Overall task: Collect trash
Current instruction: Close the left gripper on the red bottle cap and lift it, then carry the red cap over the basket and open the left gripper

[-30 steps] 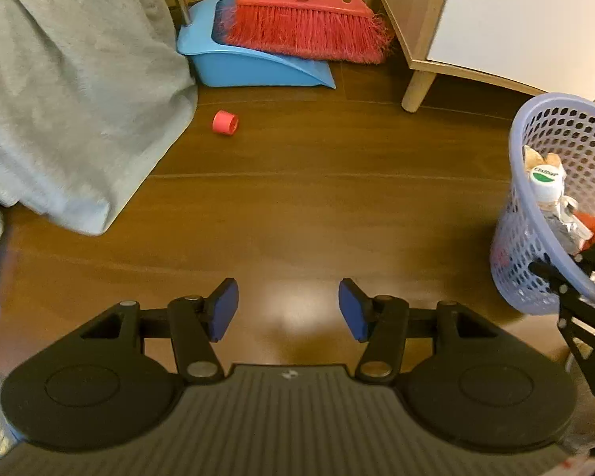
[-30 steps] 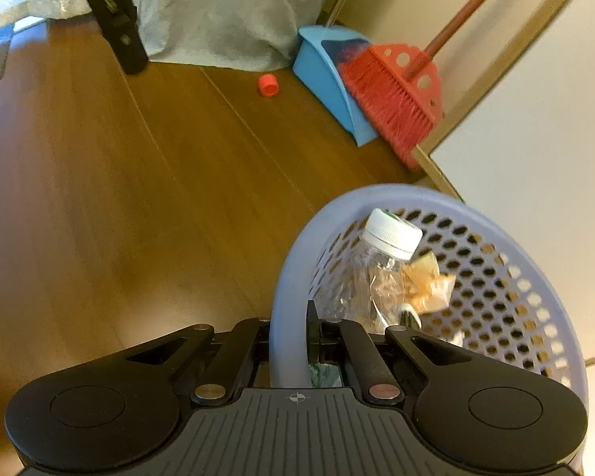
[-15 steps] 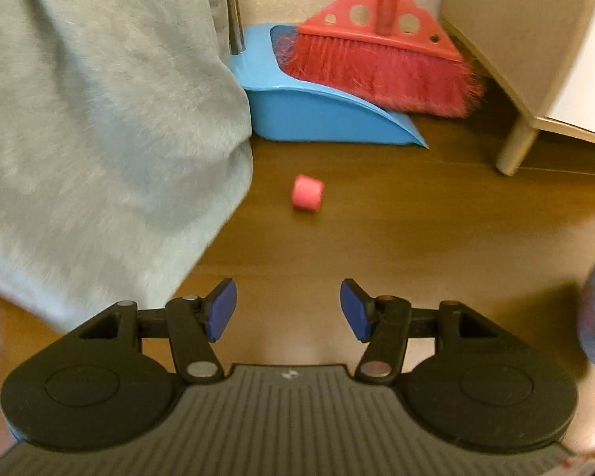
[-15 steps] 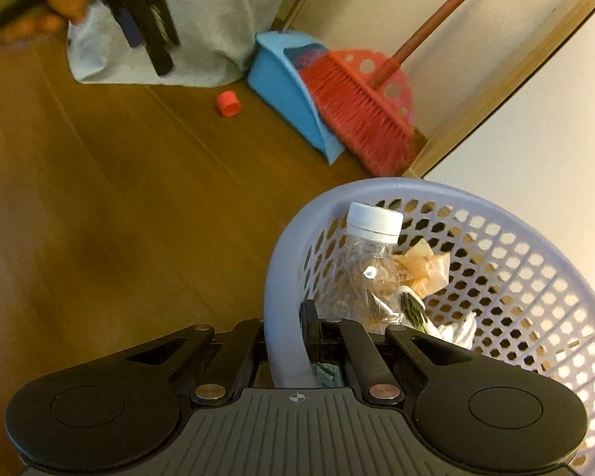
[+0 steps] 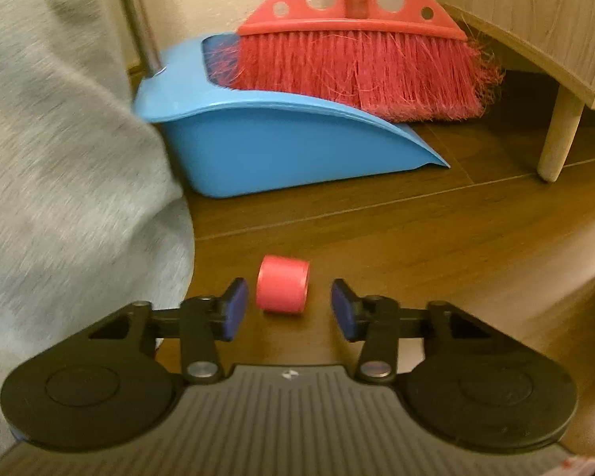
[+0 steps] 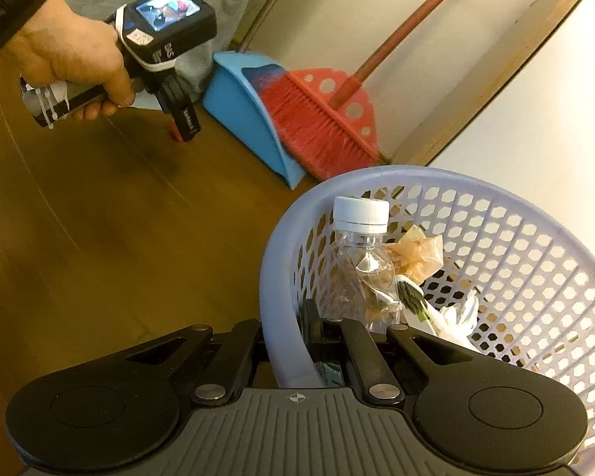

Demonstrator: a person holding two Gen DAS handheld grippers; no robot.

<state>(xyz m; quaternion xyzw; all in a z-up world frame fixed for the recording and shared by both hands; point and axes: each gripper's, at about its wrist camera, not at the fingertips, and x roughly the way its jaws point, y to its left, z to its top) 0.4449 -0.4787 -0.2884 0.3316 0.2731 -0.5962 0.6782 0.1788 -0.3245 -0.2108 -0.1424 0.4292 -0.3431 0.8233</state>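
The left gripper point(image 5: 285, 309) is right down on the floor point(image 5: 416, 246) now, a big change from a second ago, when it hung well back over open boards with the pink cap point(image 5: 283, 283) far off by the dustpan point(image 5: 281, 139). It has swept in past the grey cloth point(image 5: 59, 158), and the cap now sits between its blue pads point(image 5: 234, 309). The jaws have just been closing: narrower than they were, yet still parted, with a gap on each side of the cap. Nothing is pinched yet. The cap lies on its side, a touch nearer the left pad than the right, level with the pad tips rather than deep between the fingers.

From the right wrist view, the person's hand point(image 6: 71, 55) steers that left tool low beside the dustpan and broom point(image 6: 321, 127), and only a sliver of the cap shows behind its fingers.

Meanwhile the right gripper point(image 6: 285, 345) stays pressed together on the basket point(image 6: 496, 198) rim, as it was a second ago, carrying the basket closer. Inside are a clear bottle point(image 6: 361, 254) and wrappers point(image 6: 416, 250).

So the reach looks done. What remains, I'd judge, is squeezing the cap, lifting it and dropping it in the basket. A round cap on its side could roll if the pads meet it unevenly.
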